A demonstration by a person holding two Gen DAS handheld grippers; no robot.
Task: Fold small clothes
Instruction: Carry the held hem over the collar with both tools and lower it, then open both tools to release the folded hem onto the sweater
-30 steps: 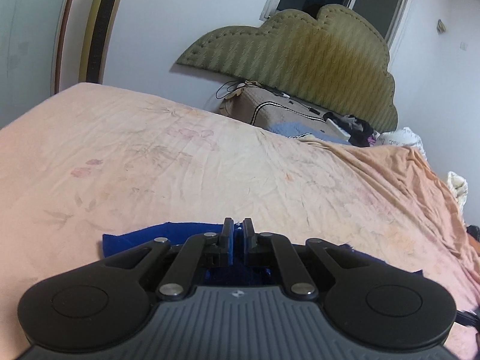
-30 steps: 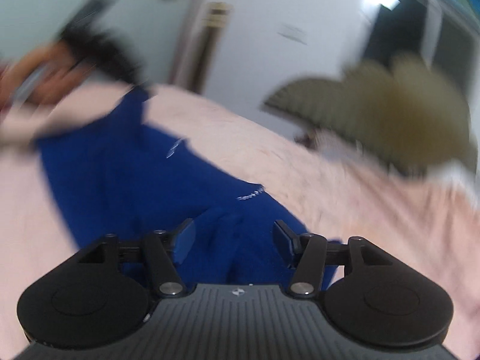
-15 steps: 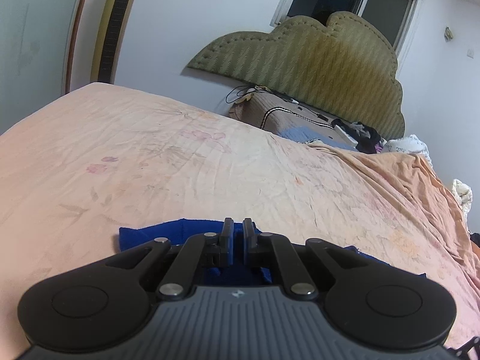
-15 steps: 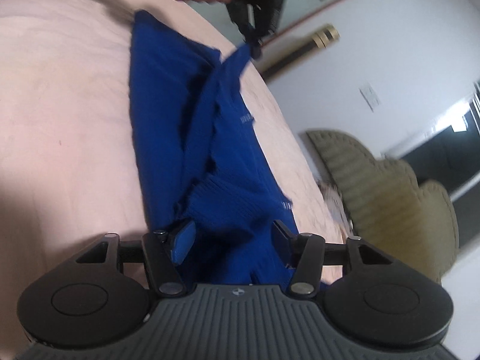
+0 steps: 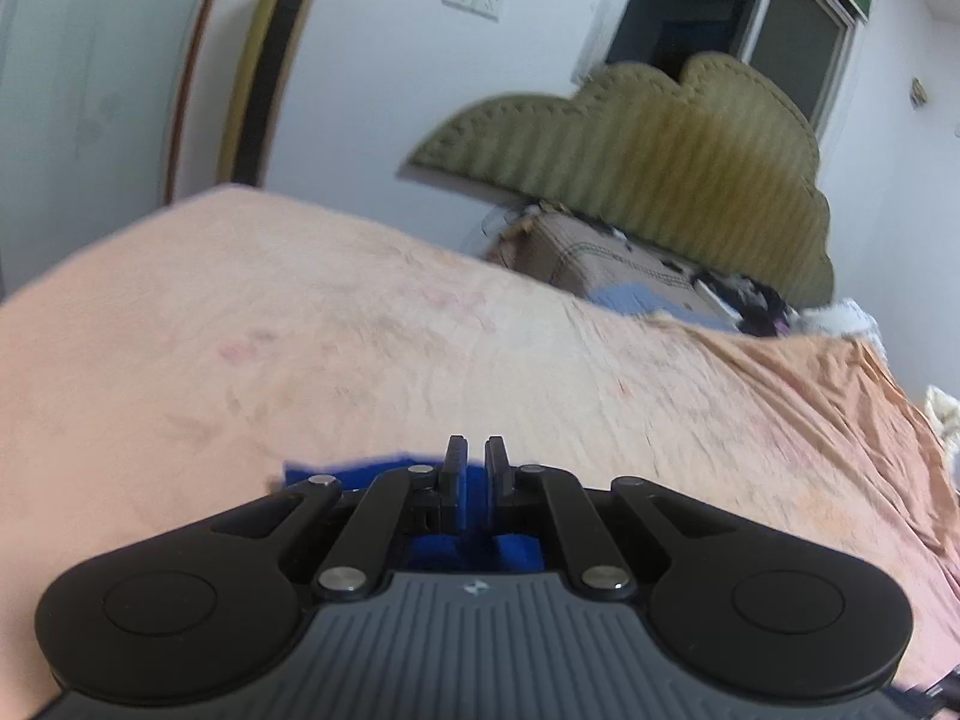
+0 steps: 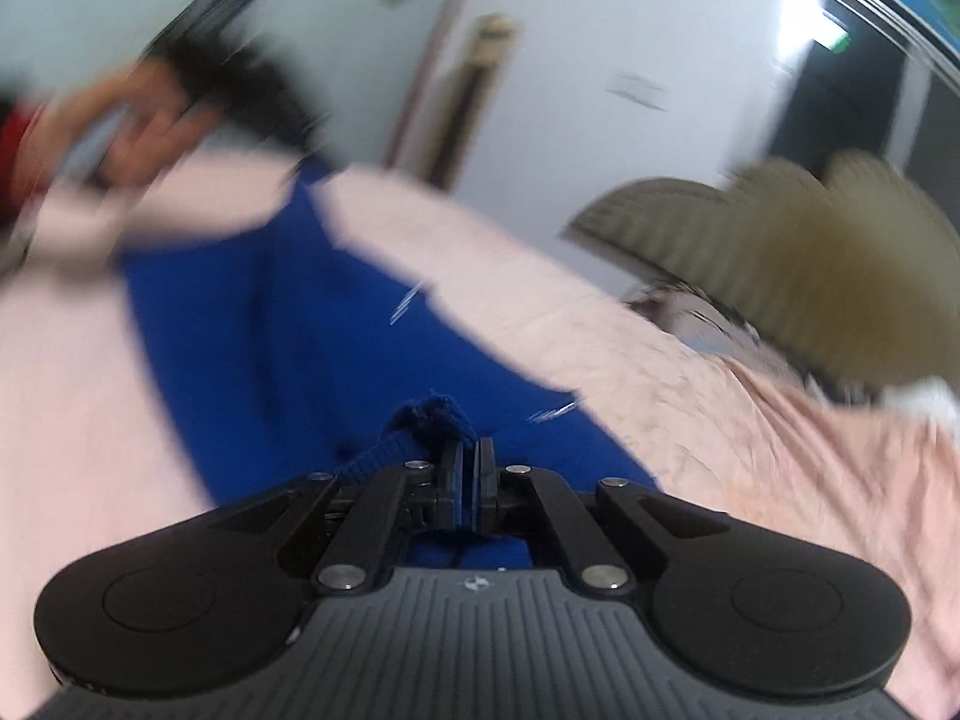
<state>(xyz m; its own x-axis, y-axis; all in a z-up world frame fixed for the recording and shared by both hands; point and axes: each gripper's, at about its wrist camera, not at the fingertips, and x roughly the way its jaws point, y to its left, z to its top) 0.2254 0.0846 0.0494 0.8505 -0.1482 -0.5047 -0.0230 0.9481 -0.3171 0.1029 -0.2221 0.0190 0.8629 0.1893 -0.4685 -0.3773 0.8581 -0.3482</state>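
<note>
The left gripper (image 5: 474, 468) is pressed together on an edge of the blue garment (image 5: 354, 468), which is seen just past the fingers, low over the near part of the bed (image 5: 420, 348). The right gripper (image 6: 467, 468) is likewise pinched shut on a bunched ribbed fold of the same garment (image 6: 288, 330) (the view is badly blurred). The cloth is stretched across the bedsheet toward the other hand (image 6: 144, 126) at the far left edge. For a clean fold, both pinched edges should probably be raised together, kept taut and level, then laid squarely over the flat part.
</note>
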